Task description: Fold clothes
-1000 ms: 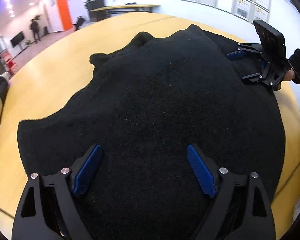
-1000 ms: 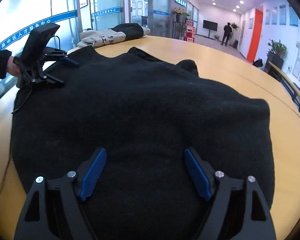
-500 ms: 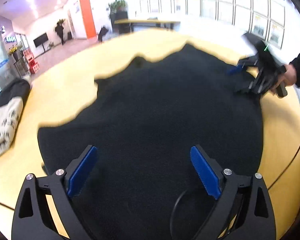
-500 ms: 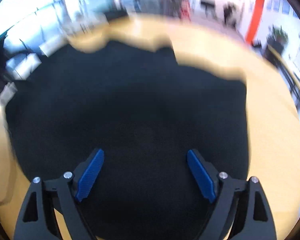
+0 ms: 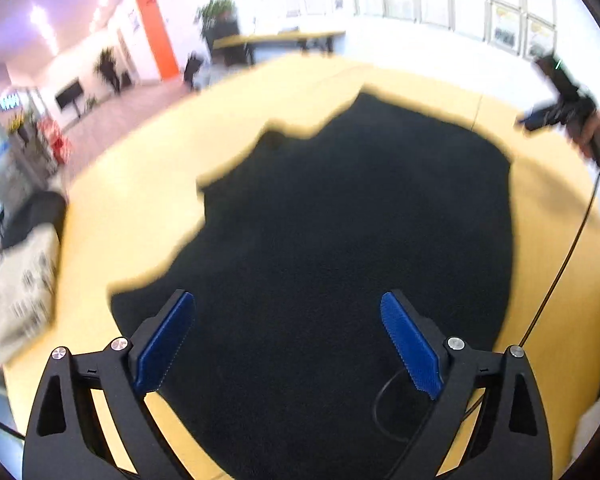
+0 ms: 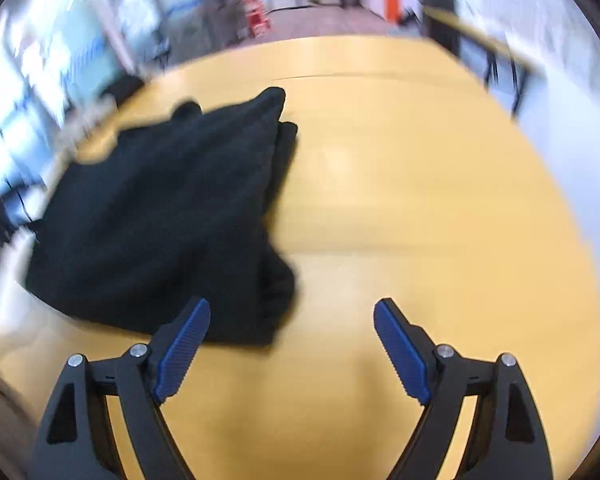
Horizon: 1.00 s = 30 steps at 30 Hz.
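Observation:
A black fleece garment (image 5: 340, 240) lies folded on the yellow wooden table (image 5: 132, 208). My left gripper (image 5: 288, 340) hangs above its near part, open, with nothing between the blue pads. In the right wrist view the same garment (image 6: 172, 216) lies to the left, and my right gripper (image 6: 292, 348) stands open over bare table (image 6: 420, 200) beside the garment's right edge. The right gripper (image 5: 540, 120) also shows at the far right of the left wrist view, held in a hand above the table and clear of the garment.
A beige and black pile of other clothes (image 5: 24, 292) lies at the table's left edge. A thin black cable (image 5: 560, 264) runs across the table's right side. A second table (image 5: 276, 38) and plants stand in the room behind.
Both grippers rose off the garment. The right one swung away to the garment's right side and now looks at bare table; the left one pulled back and up.

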Each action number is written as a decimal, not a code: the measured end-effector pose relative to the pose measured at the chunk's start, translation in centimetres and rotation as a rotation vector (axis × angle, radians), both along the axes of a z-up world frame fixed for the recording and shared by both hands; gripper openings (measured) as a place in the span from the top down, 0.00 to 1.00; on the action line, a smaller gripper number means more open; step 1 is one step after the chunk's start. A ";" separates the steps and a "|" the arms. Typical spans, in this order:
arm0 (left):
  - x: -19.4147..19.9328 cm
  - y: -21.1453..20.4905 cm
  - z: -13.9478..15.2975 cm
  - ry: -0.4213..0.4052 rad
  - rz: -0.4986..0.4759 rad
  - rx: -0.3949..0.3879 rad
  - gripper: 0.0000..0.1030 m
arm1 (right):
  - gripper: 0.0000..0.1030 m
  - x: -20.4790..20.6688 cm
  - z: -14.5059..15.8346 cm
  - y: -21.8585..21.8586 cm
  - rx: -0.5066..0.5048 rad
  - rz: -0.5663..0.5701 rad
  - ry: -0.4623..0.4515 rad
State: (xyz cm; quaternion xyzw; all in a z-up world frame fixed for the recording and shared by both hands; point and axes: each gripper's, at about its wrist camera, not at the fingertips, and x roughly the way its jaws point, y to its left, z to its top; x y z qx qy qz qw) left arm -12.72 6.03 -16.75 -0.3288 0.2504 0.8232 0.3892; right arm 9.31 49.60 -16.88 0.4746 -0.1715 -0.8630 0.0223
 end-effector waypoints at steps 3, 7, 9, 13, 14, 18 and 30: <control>1.1 -1.4 5.0 0.025 0.039 0.017 0.07 | 0.15 1.0 -1.0 -0.8 -0.116 -0.017 0.025; 2.2 -7.0 12.7 0.052 0.215 0.017 0.07 | 0.15 2.9 0.0 -0.8 -0.134 -0.028 0.120; 2.8 -9.8 15.2 0.063 0.305 -0.005 0.04 | 0.15 4.0 0.0 0.3 -0.183 -0.088 0.139; 4.4 -12.4 15.6 0.104 0.344 -0.124 0.00 | 0.15 5.7 -1.5 0.5 -0.349 -0.249 0.153; 4.2 -11.8 14.4 0.107 0.310 -0.156 0.00 | 0.15 5.3 -2.4 -0.6 -0.380 -0.283 0.153; 2.4 -7.1 8.9 0.049 0.115 -0.267 0.09 | 0.15 3.0 -6.2 -4.3 -0.498 -0.417 0.123; 7.5 -20.3 22.7 0.036 0.346 -0.207 0.00 | 0.16 1.1 -8.7 -5.8 -0.590 -0.597 0.177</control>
